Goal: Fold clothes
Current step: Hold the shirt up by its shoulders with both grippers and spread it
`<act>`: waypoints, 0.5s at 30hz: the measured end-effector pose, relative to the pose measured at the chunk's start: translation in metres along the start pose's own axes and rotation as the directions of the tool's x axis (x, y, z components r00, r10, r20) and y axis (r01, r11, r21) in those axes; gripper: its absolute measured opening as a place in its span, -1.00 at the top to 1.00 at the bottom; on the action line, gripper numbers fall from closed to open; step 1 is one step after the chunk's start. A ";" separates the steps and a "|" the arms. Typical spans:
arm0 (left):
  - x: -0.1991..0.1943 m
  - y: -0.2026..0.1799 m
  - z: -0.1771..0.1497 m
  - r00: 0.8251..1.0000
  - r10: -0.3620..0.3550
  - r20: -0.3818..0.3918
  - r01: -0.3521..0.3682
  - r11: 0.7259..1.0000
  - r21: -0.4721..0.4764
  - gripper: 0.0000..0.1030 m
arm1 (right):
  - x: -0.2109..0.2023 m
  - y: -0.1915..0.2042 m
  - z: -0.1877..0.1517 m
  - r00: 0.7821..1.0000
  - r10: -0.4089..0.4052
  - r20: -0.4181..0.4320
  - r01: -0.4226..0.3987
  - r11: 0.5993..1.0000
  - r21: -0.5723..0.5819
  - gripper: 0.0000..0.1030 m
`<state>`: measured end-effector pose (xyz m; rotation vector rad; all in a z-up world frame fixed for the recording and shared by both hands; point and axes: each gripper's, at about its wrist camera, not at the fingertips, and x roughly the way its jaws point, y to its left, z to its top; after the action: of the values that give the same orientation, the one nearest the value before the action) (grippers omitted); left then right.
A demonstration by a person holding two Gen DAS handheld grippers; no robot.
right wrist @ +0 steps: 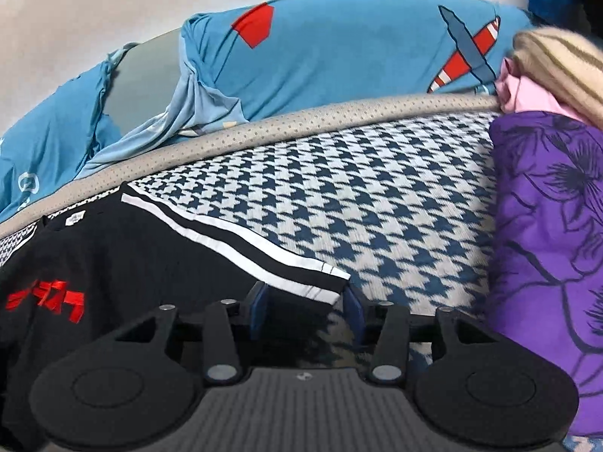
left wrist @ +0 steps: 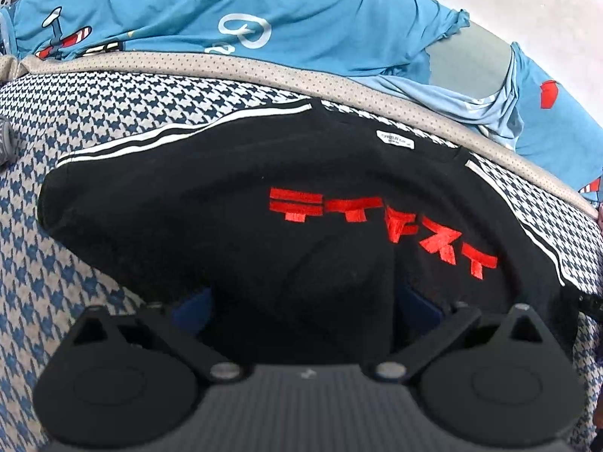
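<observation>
Both of my grippers are pointing down at a black T-shirt [left wrist: 233,226] that is lying on a bed cover with a blue and white zigzag check [right wrist: 377,203]. My left gripper [left wrist: 303,305] is sitting over the bottom part of the shirt, and a dark fold of the shirt is filling the space between its blue pads [left wrist: 418,301]; I cannot tell if the pads are squeezing the cloth or just sitting beside it. My right gripper [right wrist: 306,309] is standing with its pads apart, and the striped end of the sleeve [right wrist: 312,282] is lying between them, with a gap showing next to the right-hand pad, so it is not pinching. The shirt is showing big red letters [left wrist: 380,222] stitched across the chest, in a blocky foreign script that I am not able to read. A small white tag [left wrist: 395,139] is sitting inside the neck, and its print is too tiny to read. White stripes are running along both shoulders and sleeves. A grey dotted edge [left wrist: 264,71] is running along the far side of the cover. Behind it, a blue cloth [left wrist: 264,7] with red and white planes is lying bunched up. A purple cloth with dark flowers [right wrist: 546,245] is lying at the right side, near a pink thing [right wrist: 527,94] and a cream striped thing [right wrist: 557,60].
</observation>
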<state>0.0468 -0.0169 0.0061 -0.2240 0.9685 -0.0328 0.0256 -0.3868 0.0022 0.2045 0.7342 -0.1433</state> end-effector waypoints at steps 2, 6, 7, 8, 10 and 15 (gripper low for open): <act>0.003 0.001 0.000 1.000 0.002 -0.005 -0.002 1.000 -0.006 -1.00 | 0.002 0.007 -0.001 1.000 -0.012 0.017 0.013 0.999 -0.035 0.30; 0.007 0.001 -0.001 1.000 0.011 -0.014 -0.011 1.000 -0.013 -1.00 | 0.006 0.013 0.003 1.000 0.004 0.028 -0.002 0.999 -0.052 0.72; 0.008 0.000 -0.001 1.000 0.012 -0.014 -0.012 1.000 -0.013 -1.00 | 0.006 0.015 0.004 0.999 -0.005 0.037 0.007 0.999 -0.052 0.73; 0.008 0.000 -0.001 1.000 0.013 -0.014 -0.014 1.000 -0.013 -1.00 | 0.005 0.016 0.005 0.999 -0.017 0.050 0.020 0.998 -0.053 0.74; 0.009 0.000 0.000 1.000 0.016 -0.015 -0.016 1.000 -0.014 -1.00 | 0.003 0.019 0.009 0.994 -0.044 0.097 0.051 0.997 -0.066 0.75; 0.014 -0.001 0.001 1.000 0.021 -0.016 -0.021 1.000 -0.012 -1.00 | 0.001 0.020 0.026 0.977 -0.096 0.189 0.111 0.991 -0.069 0.75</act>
<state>0.0558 -0.0193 -0.0039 -0.2250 0.9871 -0.0093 0.0474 -0.3737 0.0226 0.0756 0.5636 -0.2289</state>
